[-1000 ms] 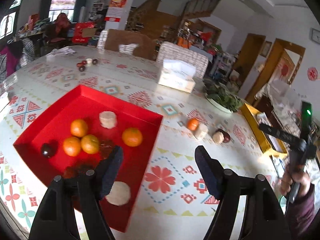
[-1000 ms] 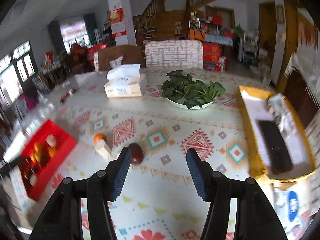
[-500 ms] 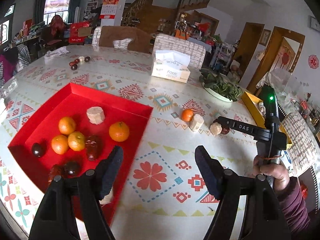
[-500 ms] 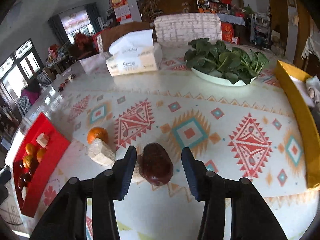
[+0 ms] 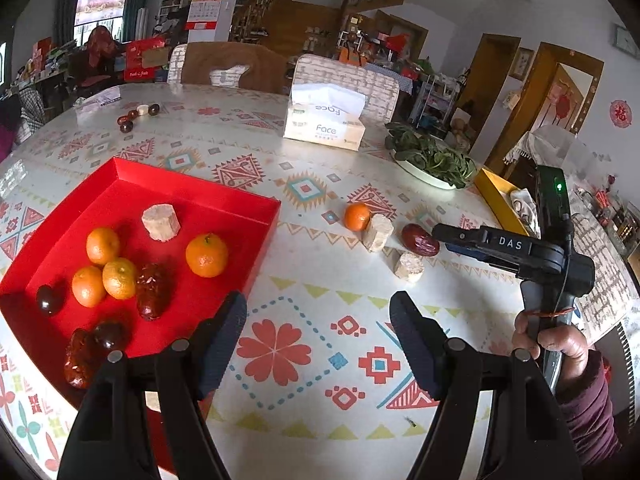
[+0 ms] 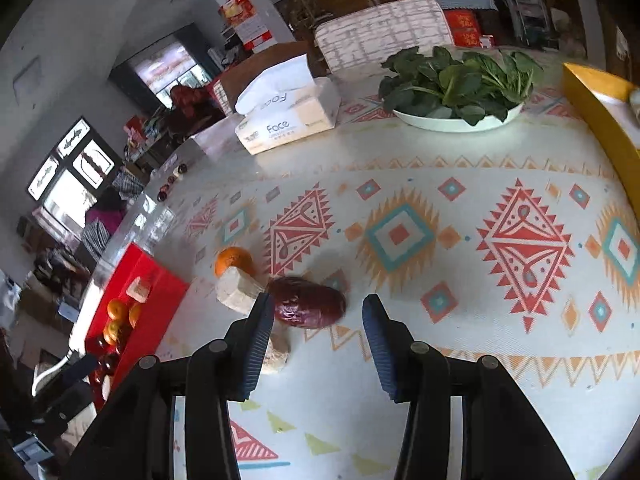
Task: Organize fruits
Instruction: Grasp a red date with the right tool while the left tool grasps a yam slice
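A dark red date lies on the patterned tablecloth between the fingers of my right gripper. The left finger is against it and the right finger stands apart, so the gripper is open. Beside the date are two beige chunks and a loose orange. In the left wrist view the red tray holds several oranges, dates and a beige chunk. My left gripper hangs open and empty above the cloth by the tray's right edge. The right gripper reaches the date from the right.
A tissue box and a plate of greens stand at the back. A yellow tray lies at the right edge. A few small fruits sit far left. A hand grips the right tool.
My right gripper has dropped toward the table and narrowed its jaws, and the date now sits between them. The left gripper has drifted a little to the right of the tray.
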Demonstrator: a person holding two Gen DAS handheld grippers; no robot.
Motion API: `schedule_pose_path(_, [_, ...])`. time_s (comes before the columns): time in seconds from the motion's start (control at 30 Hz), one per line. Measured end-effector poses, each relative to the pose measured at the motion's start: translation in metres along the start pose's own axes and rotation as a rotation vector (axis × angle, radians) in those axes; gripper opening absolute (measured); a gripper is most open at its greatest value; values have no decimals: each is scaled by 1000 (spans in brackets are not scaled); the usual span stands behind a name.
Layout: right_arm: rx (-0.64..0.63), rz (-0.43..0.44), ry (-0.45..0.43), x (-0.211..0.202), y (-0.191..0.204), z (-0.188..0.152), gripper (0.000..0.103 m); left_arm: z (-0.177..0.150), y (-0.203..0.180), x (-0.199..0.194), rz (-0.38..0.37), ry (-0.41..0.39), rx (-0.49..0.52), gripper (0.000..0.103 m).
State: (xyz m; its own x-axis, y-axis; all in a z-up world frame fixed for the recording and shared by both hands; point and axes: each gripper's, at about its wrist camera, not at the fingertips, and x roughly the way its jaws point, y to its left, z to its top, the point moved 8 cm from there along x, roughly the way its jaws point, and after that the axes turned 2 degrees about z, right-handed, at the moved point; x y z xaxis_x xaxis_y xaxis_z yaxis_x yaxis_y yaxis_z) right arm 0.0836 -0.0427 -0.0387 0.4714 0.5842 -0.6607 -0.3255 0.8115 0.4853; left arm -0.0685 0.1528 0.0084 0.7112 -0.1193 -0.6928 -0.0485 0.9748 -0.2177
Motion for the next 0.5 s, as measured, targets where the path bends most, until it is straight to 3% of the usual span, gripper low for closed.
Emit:
schedule_pose_path(0.17, [-37, -14, 2, 16, 15, 0, 51, -4, -13, 13, -15, 30, 22, 73])
schedule_pose_path(0.33, [-119, -93, 30, 32, 24, -6, 51, -6, -32, 25, -28, 52, 78, 73])
schedule_pose_path(0.37, [-128, -103, 35, 32, 25, -7, 48, -5, -35, 27, -29, 55, 88, 73])
schedule_pose_path(0.4, [-130, -117, 34, 32, 24, -8, 33, -4, -39, 29, -28, 55, 100, 73])
schedule_pose_path(0.5, [-111, -133, 26, 27, 17, -7, 34, 0, -48, 37, -25, 61, 128, 73])
